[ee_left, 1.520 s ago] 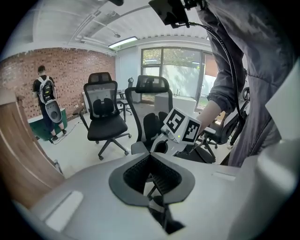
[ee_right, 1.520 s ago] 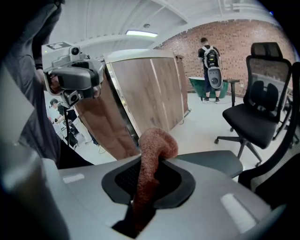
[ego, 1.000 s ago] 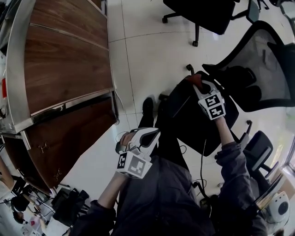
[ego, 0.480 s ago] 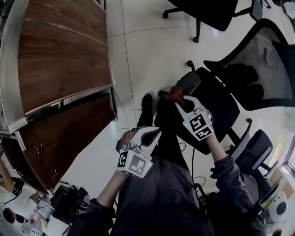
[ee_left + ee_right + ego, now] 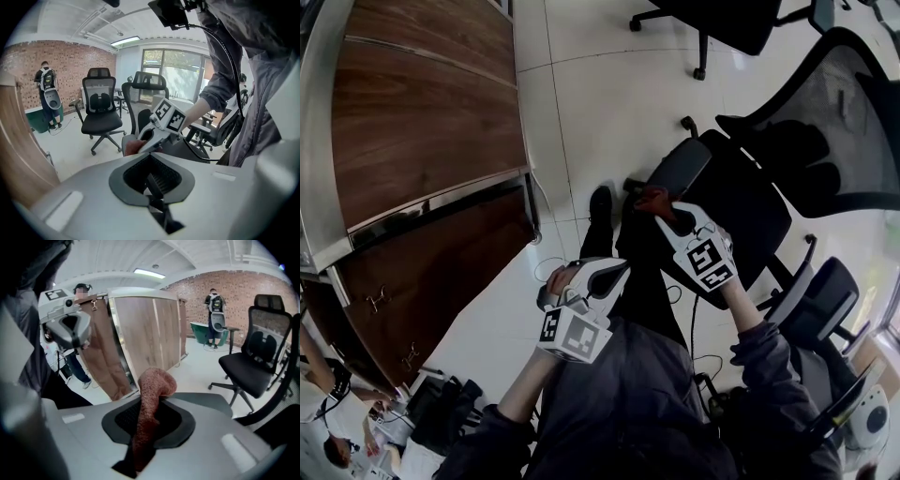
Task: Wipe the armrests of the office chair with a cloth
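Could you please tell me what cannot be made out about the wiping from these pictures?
Whether the cloth touches the armrest: in the head view the right tool covers the contact; in the right gripper view the cloth itself blocks it.
Any dirt on the armrest: too small in the head view.
The armrest in the left gripper view: mostly hidden behind the right tool.

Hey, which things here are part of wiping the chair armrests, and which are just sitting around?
For the job: cloth, clamped in the right gripper; armrest; office chair.
Just about: left gripper, shut and empty; wooden cabinet; second chair farther off.
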